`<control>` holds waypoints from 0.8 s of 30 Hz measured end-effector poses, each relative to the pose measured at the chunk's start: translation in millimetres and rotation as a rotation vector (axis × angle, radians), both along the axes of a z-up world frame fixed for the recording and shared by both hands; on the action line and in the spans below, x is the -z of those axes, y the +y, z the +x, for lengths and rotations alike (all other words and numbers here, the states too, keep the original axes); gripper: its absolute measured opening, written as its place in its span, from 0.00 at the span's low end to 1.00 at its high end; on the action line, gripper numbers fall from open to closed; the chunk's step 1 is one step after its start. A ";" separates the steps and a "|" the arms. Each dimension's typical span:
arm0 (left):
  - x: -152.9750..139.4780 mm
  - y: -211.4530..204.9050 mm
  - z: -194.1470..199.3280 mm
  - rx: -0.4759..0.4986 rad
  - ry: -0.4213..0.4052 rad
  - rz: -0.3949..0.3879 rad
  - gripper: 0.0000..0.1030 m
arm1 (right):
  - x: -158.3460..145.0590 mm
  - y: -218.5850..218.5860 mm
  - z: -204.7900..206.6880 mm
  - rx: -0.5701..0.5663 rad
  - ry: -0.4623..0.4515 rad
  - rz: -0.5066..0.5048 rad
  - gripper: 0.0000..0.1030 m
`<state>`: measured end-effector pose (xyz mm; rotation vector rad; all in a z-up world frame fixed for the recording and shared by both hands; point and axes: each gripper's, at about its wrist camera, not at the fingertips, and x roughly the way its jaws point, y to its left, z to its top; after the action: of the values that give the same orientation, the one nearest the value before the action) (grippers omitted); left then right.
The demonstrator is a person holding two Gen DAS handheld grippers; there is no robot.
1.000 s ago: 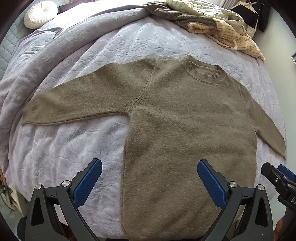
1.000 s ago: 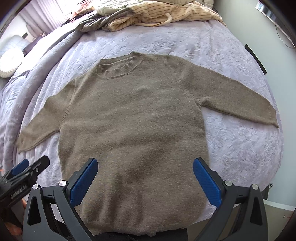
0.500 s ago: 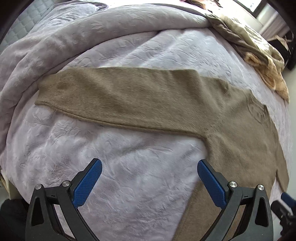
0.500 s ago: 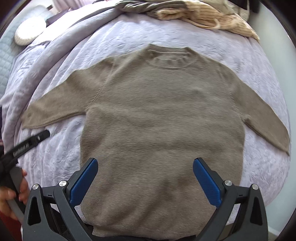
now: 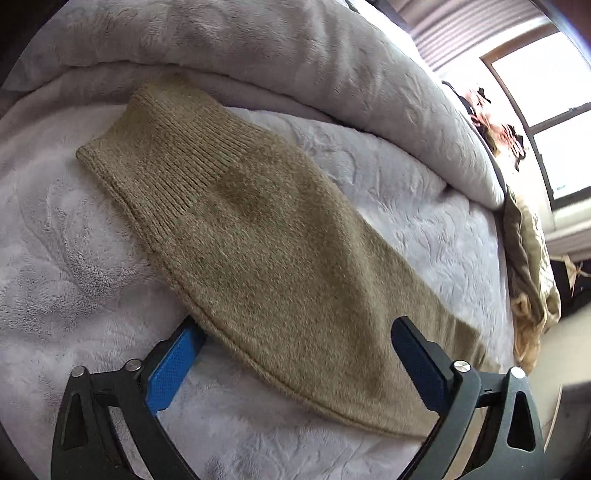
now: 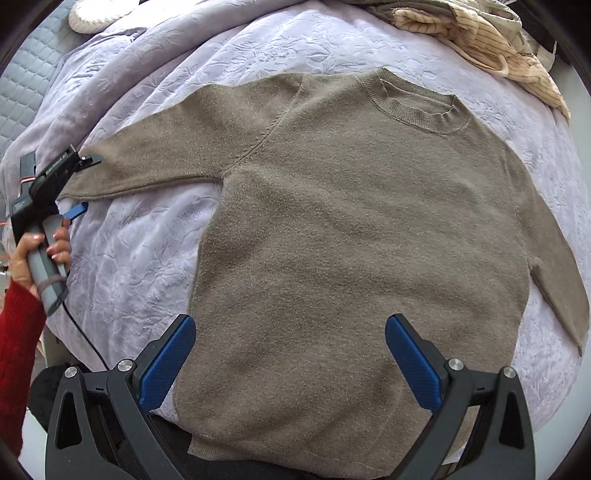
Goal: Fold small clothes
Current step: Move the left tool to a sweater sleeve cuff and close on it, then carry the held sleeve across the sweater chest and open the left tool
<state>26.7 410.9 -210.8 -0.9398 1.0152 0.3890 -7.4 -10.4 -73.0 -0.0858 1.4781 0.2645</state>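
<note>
A brown knit sweater lies flat on a lavender bedspread, neckline at the far side, both sleeves spread out. My left gripper is open and straddles the left sleeve near its ribbed cuff; one blue pad is tucked under the sleeve's near edge, the other is above the fabric. In the right wrist view the left gripper shows at the sleeve end. My right gripper is open and empty above the sweater's lower body near the hem.
A pile of other clothes lies at the far right corner of the bed. A rolled grey duvet runs behind the sleeve. A round white cushion sits far left. A window is beyond the bed.
My left gripper moved left and down to the sleeve's cuff end and now straddles the sleeve. My right gripper shifted slightly left over the sweater body.
</note>
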 end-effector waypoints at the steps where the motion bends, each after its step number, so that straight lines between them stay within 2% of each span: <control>1: 0.1 1.5 0.5 -0.015 0.010 0.010 0.71 | 0.6 -1.6 0.2 0.007 0.003 -0.001 0.99; 2: 1.1 3.1 1.8 -0.024 0.024 0.024 0.59 | 1.5 -3.3 0.6 0.013 0.006 -0.001 0.99; 3: 1.3 3.1 2.9 -0.023 0.029 0.032 0.32 | 1.9 -5.1 0.6 0.022 0.008 -0.001 0.99; 4: 1.6 3.3 3.9 -0.009 0.012 0.020 0.10 | 2.3 -7.2 0.7 0.032 0.011 0.000 0.99; 6: -0.3 2.4 5.3 0.001 -0.027 -0.002 0.10 | 2.3 -10.6 0.3 0.052 0.016 0.008 0.99; 8: -11.8 -2.2 7.8 0.031 -0.044 0.038 0.10 | 2.3 -13.9 -0.5 0.070 0.019 0.023 0.99; 14: -67.7 -34.4 26.5 0.176 -0.180 0.097 0.10 | 6.4 -31.3 -1.0 0.131 0.022 0.091 0.99; 19: -121.0 -100.6 57.0 0.345 -0.312 0.115 0.10 | 14.6 -61.3 -0.3 0.190 0.026 0.131 0.99; 24: -153.0 -197.1 85.1 0.514 -0.389 0.070 0.10 | 21.5 -107.2 2.1 0.214 0.027 0.138 0.99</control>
<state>111.7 213.8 -57.8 -0.6264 0.8377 -0.1832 -5.3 -117.5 -94.6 0.1868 1.4780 0.1935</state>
